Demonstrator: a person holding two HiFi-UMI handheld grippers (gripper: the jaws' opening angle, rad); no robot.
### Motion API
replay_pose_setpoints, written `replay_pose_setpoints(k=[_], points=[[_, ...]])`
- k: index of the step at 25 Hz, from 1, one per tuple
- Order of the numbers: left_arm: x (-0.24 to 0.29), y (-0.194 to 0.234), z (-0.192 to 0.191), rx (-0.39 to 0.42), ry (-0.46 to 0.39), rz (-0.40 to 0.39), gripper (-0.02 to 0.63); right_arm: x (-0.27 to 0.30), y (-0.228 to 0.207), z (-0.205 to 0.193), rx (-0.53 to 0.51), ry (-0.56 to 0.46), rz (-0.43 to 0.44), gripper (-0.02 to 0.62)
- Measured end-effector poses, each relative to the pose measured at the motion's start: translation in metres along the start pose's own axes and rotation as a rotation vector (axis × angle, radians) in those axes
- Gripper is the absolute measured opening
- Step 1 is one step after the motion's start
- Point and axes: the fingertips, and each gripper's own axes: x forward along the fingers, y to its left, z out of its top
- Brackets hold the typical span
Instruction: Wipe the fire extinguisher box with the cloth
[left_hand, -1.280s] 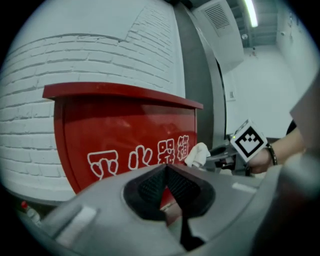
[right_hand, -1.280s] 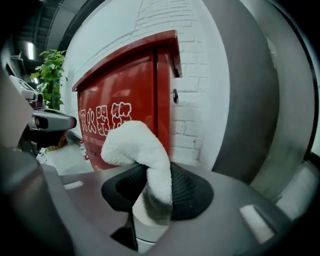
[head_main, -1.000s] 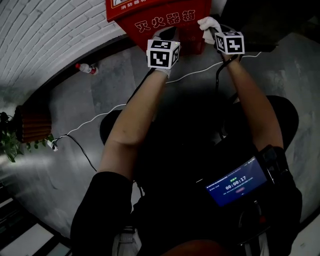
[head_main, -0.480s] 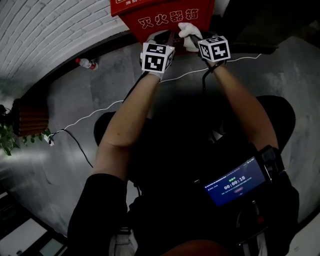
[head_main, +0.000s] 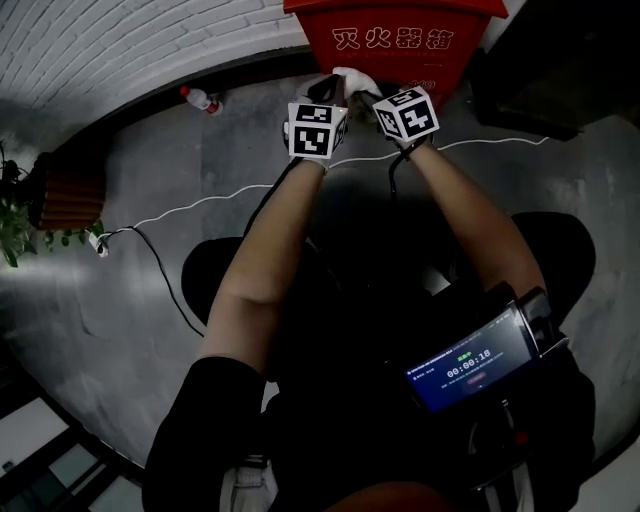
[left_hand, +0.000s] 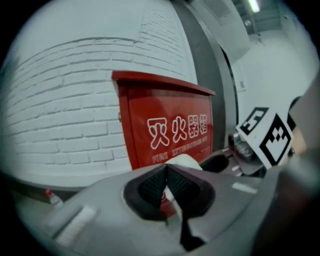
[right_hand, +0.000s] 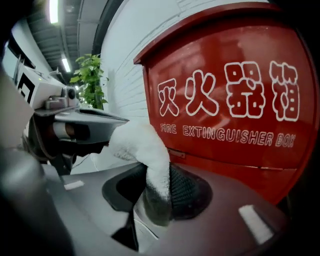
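Pinching the cloth (right_hand: 142, 145) in your right tongs (right_hand: 157, 185), you hold it before the red box (right_hand: 240, 100) straight ahead; your left tongs (left_hand: 166, 185), closed and empty, sit just beside the cloth.

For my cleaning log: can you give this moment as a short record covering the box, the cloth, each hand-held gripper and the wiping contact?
fire extinguisher box: red, white lettering, against the white brick wall
cloth: white, bunched before the box's front
right hand-held gripper: shut on the cloth
left hand-held gripper: jaws together, tips at the cloth; grip on it unclear
contact: cloth close to the box; touching cannot be told
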Motion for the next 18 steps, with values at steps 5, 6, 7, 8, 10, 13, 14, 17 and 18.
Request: replay_pose_setpoints(k=[5,6,7,8,10,13,14,17,18], points=[[0.004,0.014,-0.014,-0.118,-0.057,0.042,0.005,0.03,0.006,-0.002,0.076,-0.042,0.004,0.129],[0.005,0.019,-0.02,-0.13,-0.06,0.054,0.005,0.036,0.005,-0.006,0.071,-0.041,0.005,0.129],[0.008,0.024,-0.028,-0.14,-0.057,0.067,0.005,0.042,0.003,-0.01,0.067,-0.04,0.005,0.129],[0.012,0.029,-0.035,-0.144,-0.05,0.08,0.005,0.048,0.0,-0.013,0.063,-0.044,0.002,0.129],[0.023,0.03,-0.046,-0.154,-0.035,0.084,0.005,0.059,-0.009,-0.012,0.065,-0.063,-0.017,0.129],[0.038,0.017,-0.051,-0.175,-0.042,0.056,0.005,0.066,-0.02,-0.01,0.082,-0.084,-0.041,0.129],[0.042,0.013,-0.052,-0.183,-0.048,0.053,0.005,0.066,-0.022,-0.01,0.085,-0.087,-0.042,0.129],[0.05,0.007,-0.056,-0.201,-0.055,0.051,0.005,0.059,-0.03,-0.015,0.105,-0.098,-0.052,0.129],[0.054,0.002,-0.057,-0.202,-0.051,0.044,0.005,0.054,-0.035,-0.018,0.114,-0.103,-0.061,0.13]])
